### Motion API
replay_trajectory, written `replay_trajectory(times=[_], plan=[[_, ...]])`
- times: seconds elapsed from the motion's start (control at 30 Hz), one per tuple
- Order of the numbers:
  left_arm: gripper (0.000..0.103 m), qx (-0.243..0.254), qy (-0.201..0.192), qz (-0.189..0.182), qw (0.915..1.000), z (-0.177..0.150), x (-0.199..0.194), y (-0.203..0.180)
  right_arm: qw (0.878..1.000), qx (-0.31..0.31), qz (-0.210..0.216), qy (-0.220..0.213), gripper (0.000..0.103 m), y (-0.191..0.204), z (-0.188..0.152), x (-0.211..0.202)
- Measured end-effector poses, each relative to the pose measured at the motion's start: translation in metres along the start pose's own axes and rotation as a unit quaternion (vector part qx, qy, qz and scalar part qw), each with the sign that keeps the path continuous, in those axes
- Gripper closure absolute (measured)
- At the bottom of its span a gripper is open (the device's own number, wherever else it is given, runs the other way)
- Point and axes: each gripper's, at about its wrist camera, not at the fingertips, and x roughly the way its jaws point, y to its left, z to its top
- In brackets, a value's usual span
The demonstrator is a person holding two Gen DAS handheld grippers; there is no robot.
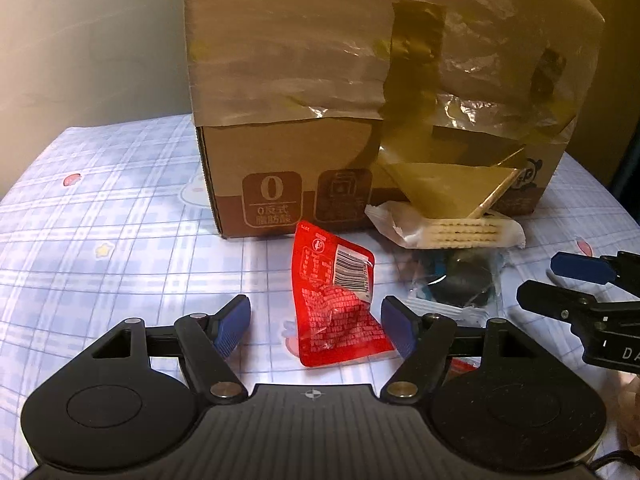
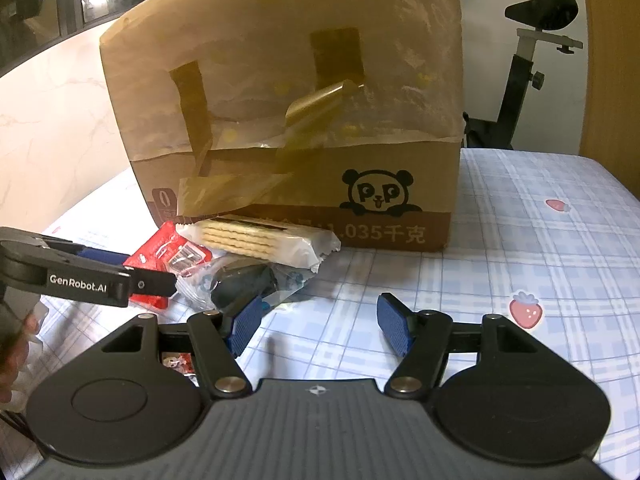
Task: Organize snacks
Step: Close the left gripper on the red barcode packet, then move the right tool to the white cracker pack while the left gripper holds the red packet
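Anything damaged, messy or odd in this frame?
Yes. The cardboard box is wrapped in torn, crinkled plastic, and loose brown tape hangs off its front onto the wafer pack. The red snack packet is crumpled. Nothing looks spilled.

A home — exercise bike (image 2: 532, 60), strawberry-print tablecloth (image 2: 540, 240).

We see bare surface (image 2: 520, 248) right of the snack pile (image 2: 256, 256); the cardboard box (image 2: 304, 120) blocks passage behind it.

Glossy red plastic packet (image 1: 338, 300), matt cardboard box (image 1: 280, 176) (crinkled shiny tape (image 1: 416, 60))
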Motion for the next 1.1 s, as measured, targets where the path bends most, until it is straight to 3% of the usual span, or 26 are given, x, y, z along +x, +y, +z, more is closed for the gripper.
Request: replay_trajectory(times=[0.07, 0.23, 0.87, 1.1], plan=[[0.051, 0.007, -0.007, 0.012, 0.9999, -0.001, -0.001, 0.001, 1.000, -0.003, 0.000, 0.001, 0.036, 0.001, 0.000, 0.001], [0.052, -0.004, -0.013, -0.014, 0.9998, -0.005, -0.008, 0.012, 1.000, -0.004, -0.002, 0.003, 0.036, 0.002, 0.000, 0.001], [0.052, -0.026, -0.034, -0.021, 0.9989, -0.030, -0.030, 0.031, 1.000, -0.014, -0.009, 0.011, 0.036, 0.003, 0.002, 0.004], [0.052, -0.033, -0.041, -0.025, 0.9983, -0.032, -0.030, 0.032, 1.000, -0.030, -0.005, 0.002, 0.035, 0.009, 0.025, 0.009]])
